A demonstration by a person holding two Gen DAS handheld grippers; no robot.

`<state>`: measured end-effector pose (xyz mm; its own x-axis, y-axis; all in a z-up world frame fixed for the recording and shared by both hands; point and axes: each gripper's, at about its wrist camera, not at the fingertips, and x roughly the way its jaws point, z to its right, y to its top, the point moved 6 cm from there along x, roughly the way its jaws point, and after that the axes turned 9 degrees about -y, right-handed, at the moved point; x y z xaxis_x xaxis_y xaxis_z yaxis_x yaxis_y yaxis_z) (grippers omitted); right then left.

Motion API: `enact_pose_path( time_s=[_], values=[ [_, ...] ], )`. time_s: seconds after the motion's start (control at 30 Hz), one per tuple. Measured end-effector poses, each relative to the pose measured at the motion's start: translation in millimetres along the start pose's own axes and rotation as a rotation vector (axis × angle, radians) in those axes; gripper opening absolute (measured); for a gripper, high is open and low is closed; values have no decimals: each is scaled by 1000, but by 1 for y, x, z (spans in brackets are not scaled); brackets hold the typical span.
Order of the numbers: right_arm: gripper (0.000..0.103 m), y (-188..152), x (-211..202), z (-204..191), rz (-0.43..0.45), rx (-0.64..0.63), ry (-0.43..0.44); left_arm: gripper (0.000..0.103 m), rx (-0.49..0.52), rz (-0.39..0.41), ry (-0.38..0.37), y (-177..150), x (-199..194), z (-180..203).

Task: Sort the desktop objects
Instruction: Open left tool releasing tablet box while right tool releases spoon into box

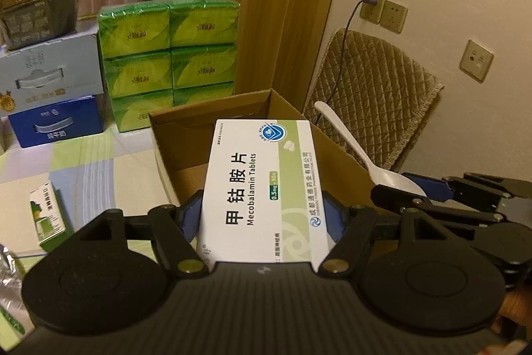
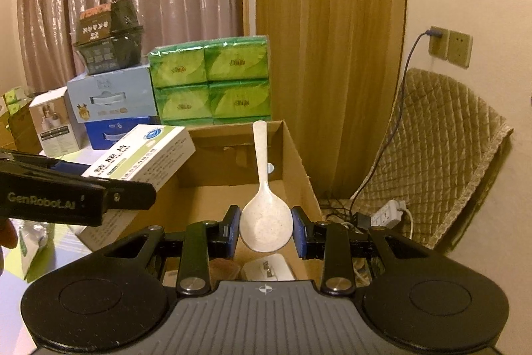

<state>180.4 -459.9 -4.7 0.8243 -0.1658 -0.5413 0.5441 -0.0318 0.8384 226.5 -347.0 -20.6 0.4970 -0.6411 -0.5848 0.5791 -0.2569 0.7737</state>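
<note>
Blue pads of my left gripper (image 1: 264, 215) clamp the white-and-green tablet box (image 1: 262, 185) by its long sides, jaws set to the box's width, holding it above the near edge of the cardboard box (image 1: 186, 135) ahead. My right gripper (image 2: 266, 230) has its jaws closed on the bowl of a cream plastic spoon (image 2: 264, 215), handle pointing away over the same cardboard box (image 2: 299, 155). Below those jaws, small items lie inside it, too dim to identify. Beyond it stand stacked green tissue packs (image 2: 212, 82).
</note>
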Motion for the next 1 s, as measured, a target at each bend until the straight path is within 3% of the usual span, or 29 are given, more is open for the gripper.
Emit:
enact_pose_path(
  time_s=[0.6,1.0],
  values=[
    [30,9,71,1,-75,6,9,67,-41,-23,-2,16,69,-37],
    [30,8,82,-8,-93,-2,18,68,-28,15,25,19,47,-53]
  ],
)
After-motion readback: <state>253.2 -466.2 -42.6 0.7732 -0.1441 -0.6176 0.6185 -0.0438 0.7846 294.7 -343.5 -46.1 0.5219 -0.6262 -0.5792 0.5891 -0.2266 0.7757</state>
